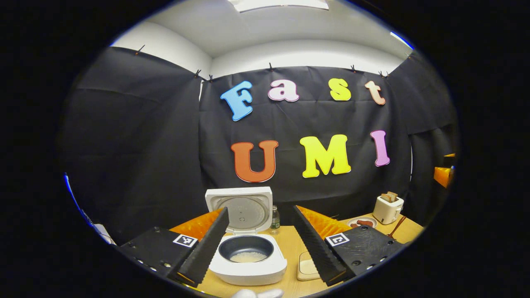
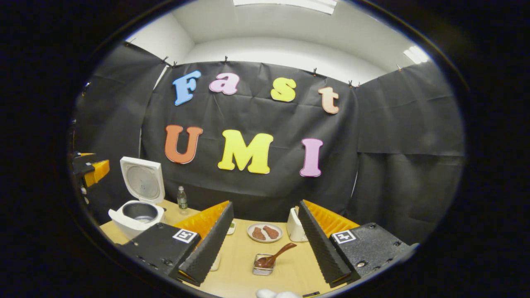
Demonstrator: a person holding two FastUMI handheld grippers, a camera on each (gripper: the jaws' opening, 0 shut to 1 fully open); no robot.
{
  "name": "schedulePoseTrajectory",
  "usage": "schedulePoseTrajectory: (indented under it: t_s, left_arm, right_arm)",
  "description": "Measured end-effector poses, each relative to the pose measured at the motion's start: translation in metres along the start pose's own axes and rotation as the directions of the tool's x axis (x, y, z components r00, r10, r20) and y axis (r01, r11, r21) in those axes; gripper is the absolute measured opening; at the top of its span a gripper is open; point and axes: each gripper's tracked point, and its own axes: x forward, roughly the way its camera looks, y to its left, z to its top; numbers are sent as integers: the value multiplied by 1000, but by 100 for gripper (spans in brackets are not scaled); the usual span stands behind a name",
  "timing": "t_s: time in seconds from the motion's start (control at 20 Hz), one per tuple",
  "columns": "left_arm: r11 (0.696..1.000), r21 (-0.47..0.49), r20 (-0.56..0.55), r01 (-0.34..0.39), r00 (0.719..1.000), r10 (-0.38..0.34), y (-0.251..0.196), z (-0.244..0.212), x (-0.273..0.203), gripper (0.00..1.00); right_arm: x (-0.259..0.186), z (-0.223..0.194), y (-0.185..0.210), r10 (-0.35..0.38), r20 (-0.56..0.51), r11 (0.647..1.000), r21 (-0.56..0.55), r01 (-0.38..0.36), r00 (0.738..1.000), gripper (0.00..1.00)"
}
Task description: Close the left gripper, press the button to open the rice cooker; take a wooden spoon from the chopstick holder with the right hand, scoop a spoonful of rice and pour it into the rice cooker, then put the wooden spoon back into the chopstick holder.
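Wooden tabletop [image 2: 240, 265] is carrying an open rice cooker [image 1: 247, 258]; both grippers' fingers are gaping, empty. Wooden spoon [image 2: 275, 255] is looking light, stiff; grip its handle.

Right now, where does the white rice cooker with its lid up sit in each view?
Left gripper view: white rice cooker at bottom centre, between the fingers, rice in its dark pot.
Right gripper view: lower left, at the table's far-left edge.
Shared landmark: the small clear bottle just right of it.
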Motion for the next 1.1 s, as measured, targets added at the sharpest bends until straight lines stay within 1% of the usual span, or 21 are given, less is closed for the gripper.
schedulePoseTrajectory:
  t_s: [0.15, 0.3, 0.4, 0.5, 0.65, 0.8, 0.95, 1.1]
  left_arm:
    - [1000, -4, 3, 16, 1000, -16, -8, 2, -10, 96]
    - [1000, -12, -10, 29, 1000, -29, -13, 2, -9, 96]
    - [999, -19, -14, 32, 999, -32, -13, 3, -11, 96]
    - [999, -17, -16, 29, 999, -29, -15, 0, -13, 96]
    - [999, -16, -4, 33, 999, -33, -19, 5, -15, 96]
    - [999, -16, -4, 34, 999, -34, -22, 6, -16, 96]
    - [999, -19, -15, 35, 999, -35, -24, 3, -16, 96]
    - [999, -10, -35, 39, 999, -39, -27, -2, -17, 96]
  right_arm:
    - [1, -7, 0, -1, -10, 1000, 6, 1, 1000, 100]
    - [3, -12, -3, -4, -15, 1000, 11, 4, 1000, 100]
    - [7, -22, -5, -10, -28, 1000, 15, 10, 1000, 100]
    - [12, -41, -10, -18, -59, 999, 30, 19, 998, 100]
    - [25, -84, -19, -29, -116, 998, 54, 36, 993, 100]
    - [44, -133, -31, -36, -178, 992, 109, 56, 983, 100]
    - [70, -187, -46, -66, -237, 989, 116, 96, 969, 100]
    - [101, -239, -53, -58, -305, 980, 165, 113, 951, 100]
